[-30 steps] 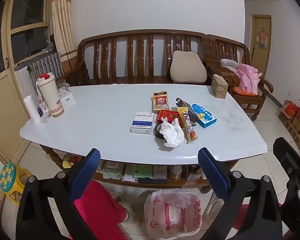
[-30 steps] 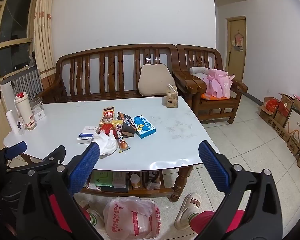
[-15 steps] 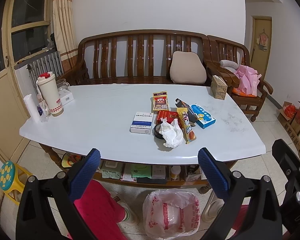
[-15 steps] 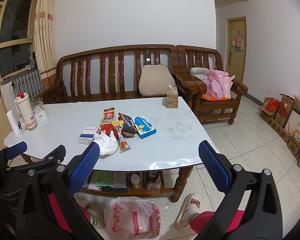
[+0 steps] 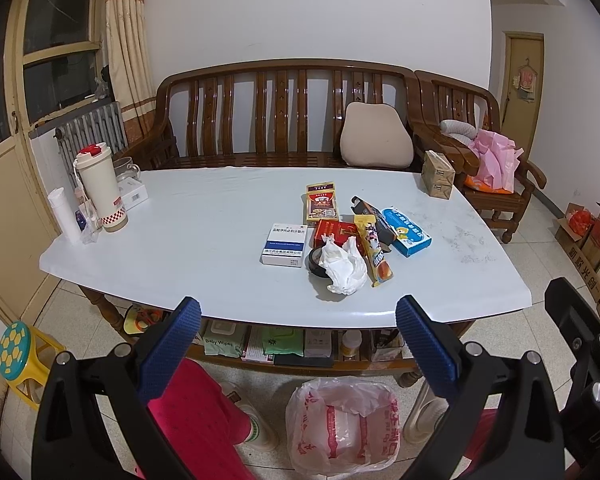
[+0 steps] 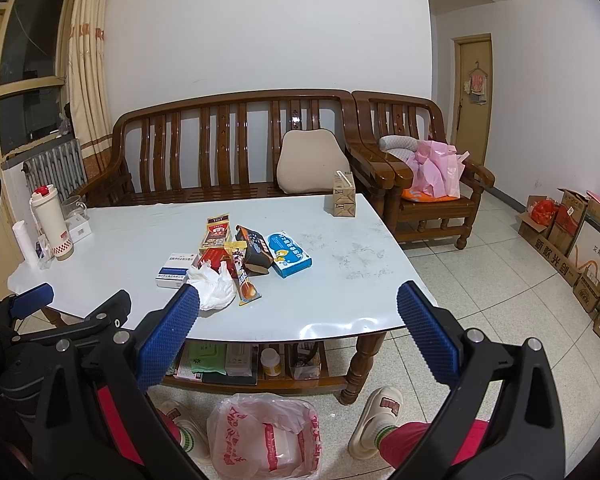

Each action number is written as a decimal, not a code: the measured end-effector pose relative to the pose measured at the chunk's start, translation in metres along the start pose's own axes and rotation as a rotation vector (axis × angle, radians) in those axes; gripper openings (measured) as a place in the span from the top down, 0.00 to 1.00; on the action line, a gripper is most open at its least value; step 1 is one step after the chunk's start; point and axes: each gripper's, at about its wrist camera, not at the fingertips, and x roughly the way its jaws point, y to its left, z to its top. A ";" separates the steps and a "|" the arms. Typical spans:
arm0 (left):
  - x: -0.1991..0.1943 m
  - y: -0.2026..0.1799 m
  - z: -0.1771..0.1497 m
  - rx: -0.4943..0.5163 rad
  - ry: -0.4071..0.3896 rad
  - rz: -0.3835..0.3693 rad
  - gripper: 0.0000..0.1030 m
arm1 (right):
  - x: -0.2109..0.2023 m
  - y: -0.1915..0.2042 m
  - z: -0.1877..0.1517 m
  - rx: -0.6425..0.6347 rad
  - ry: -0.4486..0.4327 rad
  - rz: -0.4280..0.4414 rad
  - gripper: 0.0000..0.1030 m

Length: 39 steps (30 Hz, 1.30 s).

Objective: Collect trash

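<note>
Over the near table edge, you barely drift: both views match a second ago, so collecting hasn't begun. Your left gripper (image 5: 296, 334) and right gripper (image 6: 298, 316) hang spread wide, holding nothing. Trash pile (image 5: 342, 236) sits mid-table (image 5: 180, 232); trash bag (image 5: 342, 426) waits on the tiled floor below.

My fingertips (image 5: 172, 344) wear dotted blue pads; the table (image 5: 204, 216) before them is pale grey-white; on it, a crumpled white tissue (image 5: 344, 266), a light-blue box (image 5: 406, 231), a red packet (image 5: 334, 230); beneath it, a red-printed translucent bag (image 5: 342, 426).
</note>
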 end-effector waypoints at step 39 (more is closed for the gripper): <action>0.001 -0.007 0.004 -0.012 0.013 -0.020 0.07 | 0.003 -0.001 0.005 0.006 0.018 0.036 0.06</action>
